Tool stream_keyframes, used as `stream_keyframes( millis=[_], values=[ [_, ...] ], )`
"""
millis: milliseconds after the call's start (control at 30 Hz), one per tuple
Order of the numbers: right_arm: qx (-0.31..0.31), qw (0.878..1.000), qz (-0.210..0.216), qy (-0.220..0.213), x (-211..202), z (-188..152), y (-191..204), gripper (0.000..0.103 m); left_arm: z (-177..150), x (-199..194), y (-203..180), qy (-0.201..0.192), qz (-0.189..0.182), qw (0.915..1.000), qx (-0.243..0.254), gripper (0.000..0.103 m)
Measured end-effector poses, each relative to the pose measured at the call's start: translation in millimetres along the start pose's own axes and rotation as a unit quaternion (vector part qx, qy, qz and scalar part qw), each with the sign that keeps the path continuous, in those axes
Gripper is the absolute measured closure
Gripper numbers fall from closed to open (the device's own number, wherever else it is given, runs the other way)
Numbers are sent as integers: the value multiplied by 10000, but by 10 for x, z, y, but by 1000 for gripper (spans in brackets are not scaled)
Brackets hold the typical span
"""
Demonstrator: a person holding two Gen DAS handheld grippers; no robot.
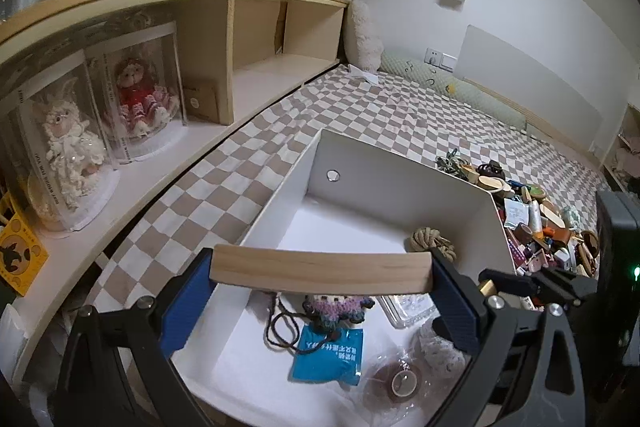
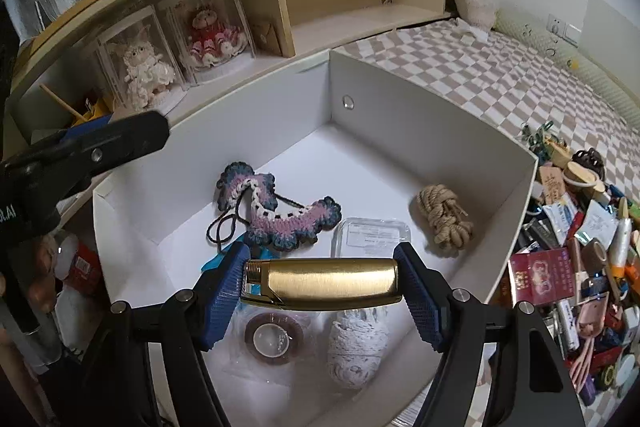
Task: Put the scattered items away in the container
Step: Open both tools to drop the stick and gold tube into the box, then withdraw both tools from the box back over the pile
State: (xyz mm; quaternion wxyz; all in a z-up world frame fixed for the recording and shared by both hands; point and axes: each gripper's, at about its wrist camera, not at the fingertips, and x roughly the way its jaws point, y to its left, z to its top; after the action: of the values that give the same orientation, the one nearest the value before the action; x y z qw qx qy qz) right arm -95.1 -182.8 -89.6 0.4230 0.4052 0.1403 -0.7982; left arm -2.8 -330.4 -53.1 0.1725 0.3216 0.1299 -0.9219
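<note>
On the far left, a wooden shelf [image 1: 248, 27] runs along the bed and holds two dolls in clear cases, a cream one [image 1: 68, 147] and a red one [image 1: 140, 95]. Next to the shelf lies the checkered bed cover [image 1: 400, 107], and on it stands the white container [image 1: 400, 183], open at the top. The left tongs [image 1: 320, 269] hang over the near-left part of the container & pinch a light wooden block [image 1: 320, 267] crosswise between the blue pads, one pad on each end of it. Inside the container, from left to right in the right wrist view: a crocheted piece [image 2: 276, 215] in purple, white and blue w/ a dark cord, a blue packet [image 1: 328, 351] partly under it, a clear plastic box [image 2: 372, 233], and a knot of beige rope [image 2: 444, 219] near the right wall. Closer to the camera lie a roll of brown tape [image 2: 272, 341] in clear wrap and a white lace bundle [image 2: 354, 347]. The right tongs [image 2: 322, 283] are above these things and pinch a gold metal lighter [image 2: 324, 281] lengthwise, pads pressing on both ends; it is still above the container floor, not resting on it. To the right of the container, outside its wall, a big pile of scattered small items [image 2: 580, 247] covers the bed: boxes, wooden pieces, packets, approx. too many and too small to name each.
</note>
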Motion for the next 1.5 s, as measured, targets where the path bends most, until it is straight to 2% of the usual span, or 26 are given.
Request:
stream_keyframes(
  millis=[133,233,433,567,767,1500],
  values=[
    [-134,9999,6,52,63,-38,28,27,15,136,-57,114,-9,9999,23,3],
    [-233,9997,27,-75,21,-62,51,16,25,247,-96,223,-12,9997,80,3],
    [-292,9995,68,-66,-6,-81,56,16,11,517,-207,660,46,9975,251,3],
    [-287,9995,86,-25,7,-96,34,16,-18,613,-248,796,-133,9966,169,3],
    [-207,9997,58,-73,-15,-104,-3,16,3,548,-227,669,-164,9976,-2,0],
    [178,9992,52,-353,-309,-95,-130,16,45,198,-334,405,88,9990,140,0]
  ],
)
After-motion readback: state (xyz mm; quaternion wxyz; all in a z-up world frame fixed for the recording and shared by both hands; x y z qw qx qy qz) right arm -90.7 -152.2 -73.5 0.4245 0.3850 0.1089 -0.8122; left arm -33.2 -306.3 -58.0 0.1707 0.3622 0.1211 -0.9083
